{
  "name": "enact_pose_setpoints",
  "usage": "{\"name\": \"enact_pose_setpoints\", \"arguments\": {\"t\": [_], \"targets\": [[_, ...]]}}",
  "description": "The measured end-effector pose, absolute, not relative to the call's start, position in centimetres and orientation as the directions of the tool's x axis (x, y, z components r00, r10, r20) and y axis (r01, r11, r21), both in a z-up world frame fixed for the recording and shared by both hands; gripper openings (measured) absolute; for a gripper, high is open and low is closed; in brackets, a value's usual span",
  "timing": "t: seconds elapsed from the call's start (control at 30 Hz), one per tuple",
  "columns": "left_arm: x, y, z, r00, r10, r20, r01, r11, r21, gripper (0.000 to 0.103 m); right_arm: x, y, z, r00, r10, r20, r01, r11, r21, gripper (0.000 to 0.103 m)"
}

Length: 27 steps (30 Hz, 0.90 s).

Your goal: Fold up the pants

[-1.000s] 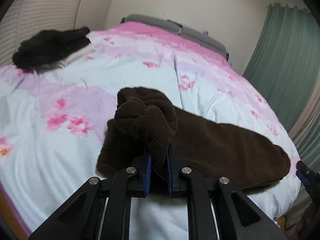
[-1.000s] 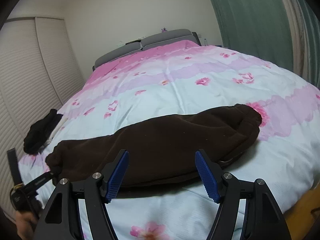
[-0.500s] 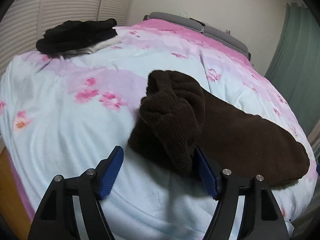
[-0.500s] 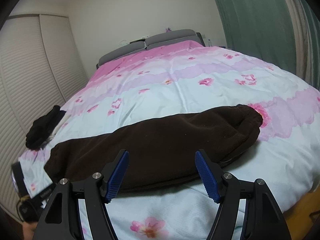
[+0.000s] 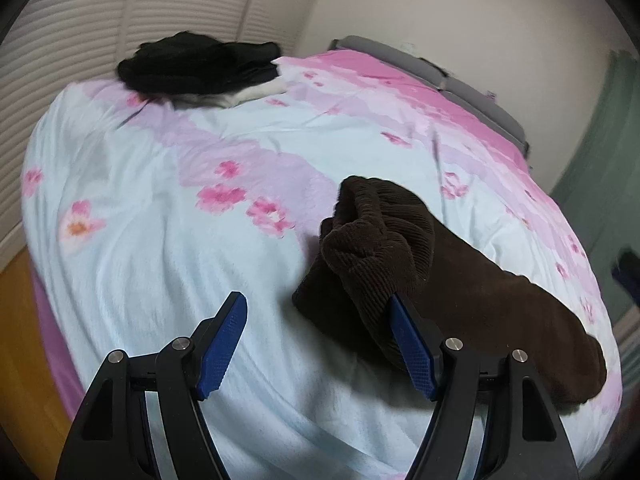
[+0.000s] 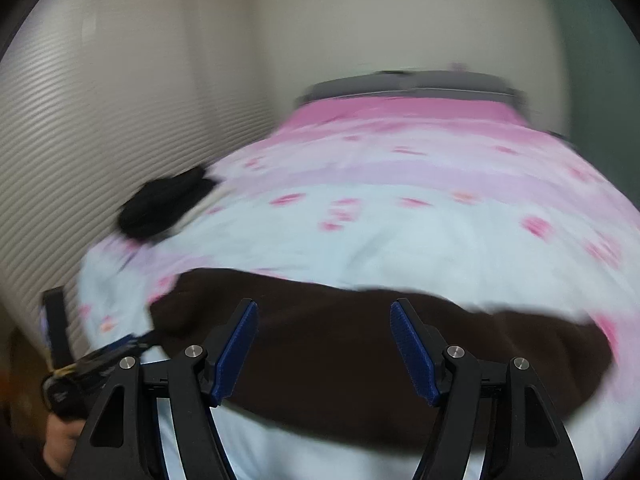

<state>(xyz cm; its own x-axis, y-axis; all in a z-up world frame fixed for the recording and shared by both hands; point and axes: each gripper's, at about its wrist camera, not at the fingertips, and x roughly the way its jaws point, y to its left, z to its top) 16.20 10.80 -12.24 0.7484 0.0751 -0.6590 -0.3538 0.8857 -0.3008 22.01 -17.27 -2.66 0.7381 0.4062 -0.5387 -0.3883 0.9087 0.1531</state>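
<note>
Your left claw point(image 5: 316, 344) is spread wide and holds nothing; its right finger touches the bunched end of the pants point(image 5: 460, 292). Your right claw point(image 6: 324, 348) is likewise spread, hovering over the pants' middle (view blurred). The pants lie lengthwise on the bed point(image 5: 160, 264), apparently leg over leg; the crosswise folds remain.

I see a bed covered by a duvet point(image 5: 168, 280) in pale blue, lilac and pink bands with pink blossom prints. Near its far left corner a pile of black clothes point(image 5: 200, 66) lies on something white; from the right wrist view the same pile point(image 6: 168, 204) is blurred. A grey headboard point(image 5: 432, 68) runs along the pink end of the bed, against a plain cream wall point(image 5: 460, 12). Slatted closet doors point(image 5: 80, 32) stand to the left, a green curtain point(image 5: 600, 152) hangs to the right, and a strip of wooden floor point(image 5: 20, 340) shows at lower left.
</note>
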Motion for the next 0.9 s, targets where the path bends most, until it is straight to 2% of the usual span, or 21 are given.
{"name": "enact_pose_setpoints", "arguments": {"t": [0.1,0.2,0.27,0.33,0.6,0.73,0.9], "targets": [[16.1,10.3,-12.5,0.744,0.106,-0.66,-0.398,0.863,-0.31,0.072,25.4,-13.7,-2.1,0.648,0.511,-0.565,-0.561,0.822,0.099,0.07],[16.3,10.3,-12.9,0.742,0.13,-0.658,-0.423,0.852,-0.308,0.076,29.5,-9.2,-2.3,0.504,0.589,-0.631,-0.724,0.687,0.063,0.07],[16.8,10.8,-13.5,0.733,0.14,-0.666,-0.442,0.842,-0.309,0.082,32.2,-6.3,-2.9,0.415,0.609,-0.676,-0.79,0.609,0.064,0.07],[17.3,11.7,-14.3,0.723,0.122,-0.68,-0.452,0.827,-0.333,0.085,35.3,-3.4,-3.8,0.306,0.617,-0.725,-0.842,0.531,0.096,0.07],[17.4,12.5,-15.6,0.719,0.068,-0.691,-0.469,0.782,-0.411,0.09,42.7,3.7,-9.7,-0.046,0.472,-0.88,-0.931,0.299,0.209,0.07],[17.0,12.6,-16.0,0.728,0.054,-0.684,-0.484,0.747,-0.456,0.091,44.6,5.3,-12.4,-0.218,0.395,-0.893,-0.916,0.234,0.327,0.07],[17.5,12.5,-16.6,0.723,0.059,-0.688,-0.481,0.758,-0.44,0.095,45.2,6.4,-15.2,-0.368,0.324,-0.872,-0.879,0.185,0.44,0.07]]}}
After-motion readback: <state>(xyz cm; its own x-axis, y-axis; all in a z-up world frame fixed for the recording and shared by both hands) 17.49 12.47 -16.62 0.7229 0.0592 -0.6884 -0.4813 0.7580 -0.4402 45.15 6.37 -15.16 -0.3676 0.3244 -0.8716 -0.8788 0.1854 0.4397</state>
